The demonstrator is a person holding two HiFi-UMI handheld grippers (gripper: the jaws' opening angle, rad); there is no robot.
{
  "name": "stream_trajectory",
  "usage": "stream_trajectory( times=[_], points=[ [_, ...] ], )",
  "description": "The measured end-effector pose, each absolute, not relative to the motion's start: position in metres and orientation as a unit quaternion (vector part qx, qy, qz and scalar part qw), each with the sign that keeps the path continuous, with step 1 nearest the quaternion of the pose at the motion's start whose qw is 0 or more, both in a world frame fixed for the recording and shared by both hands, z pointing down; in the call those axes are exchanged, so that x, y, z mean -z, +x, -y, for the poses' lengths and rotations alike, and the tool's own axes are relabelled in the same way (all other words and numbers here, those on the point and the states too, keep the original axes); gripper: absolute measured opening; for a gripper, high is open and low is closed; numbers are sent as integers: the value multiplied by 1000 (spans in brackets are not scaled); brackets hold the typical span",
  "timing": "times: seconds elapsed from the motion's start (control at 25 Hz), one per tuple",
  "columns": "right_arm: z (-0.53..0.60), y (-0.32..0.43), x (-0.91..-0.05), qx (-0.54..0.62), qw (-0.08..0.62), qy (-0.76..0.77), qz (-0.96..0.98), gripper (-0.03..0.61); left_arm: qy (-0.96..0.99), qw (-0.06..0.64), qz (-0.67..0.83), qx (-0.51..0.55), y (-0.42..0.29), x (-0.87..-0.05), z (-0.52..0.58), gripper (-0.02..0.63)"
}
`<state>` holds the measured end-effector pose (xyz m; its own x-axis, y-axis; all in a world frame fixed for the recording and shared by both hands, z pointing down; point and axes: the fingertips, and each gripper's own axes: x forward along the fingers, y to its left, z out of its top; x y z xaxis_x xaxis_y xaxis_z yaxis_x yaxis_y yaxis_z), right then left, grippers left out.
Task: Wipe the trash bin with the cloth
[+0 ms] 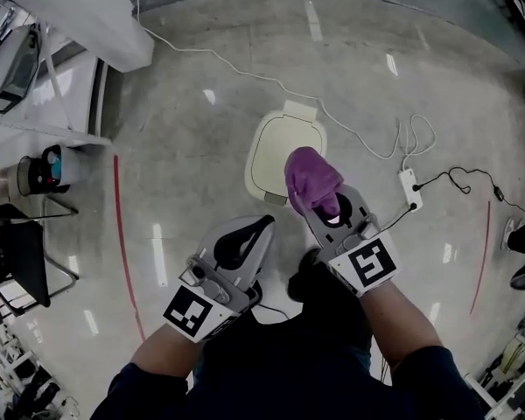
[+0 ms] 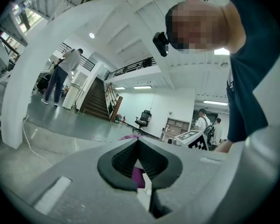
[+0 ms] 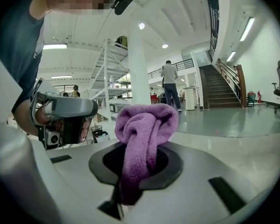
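Note:
A cream trash bin with its lid down stands on the floor ahead of me. My right gripper is shut on a bunched purple cloth, which hangs over the bin's near right edge. In the right gripper view the cloth bulges out of the jaws of the right gripper and trails down between them. To the left and nearer me, my left gripper is shut with nothing held. In its own view the left gripper has its jaws meeting at the tip, with a bit of the cloth showing behind them.
A white power strip lies right of the bin, with black and white cables around it. A white cable runs behind the bin. A white table and a black chair stand at the left. Red lines mark the floor.

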<state>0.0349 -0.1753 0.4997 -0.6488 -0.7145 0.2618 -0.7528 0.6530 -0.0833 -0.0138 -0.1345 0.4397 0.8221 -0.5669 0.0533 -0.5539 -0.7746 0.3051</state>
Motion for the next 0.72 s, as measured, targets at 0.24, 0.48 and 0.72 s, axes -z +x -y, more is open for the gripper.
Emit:
stream_trajectory(
  times=[0.24,0.48,0.72],
  points=[
    [196,38,-575,-81,117,402,905,67,942,146,303,20,-16,-515,161,-2],
    [220,46,-637,-62,120,401,906,67,944,131,302,18,-14,-584,183,-2],
    [240,48,-677,-45,134,391,909,67,946,118,300,19,-14,-623,194,-2]
  ],
)
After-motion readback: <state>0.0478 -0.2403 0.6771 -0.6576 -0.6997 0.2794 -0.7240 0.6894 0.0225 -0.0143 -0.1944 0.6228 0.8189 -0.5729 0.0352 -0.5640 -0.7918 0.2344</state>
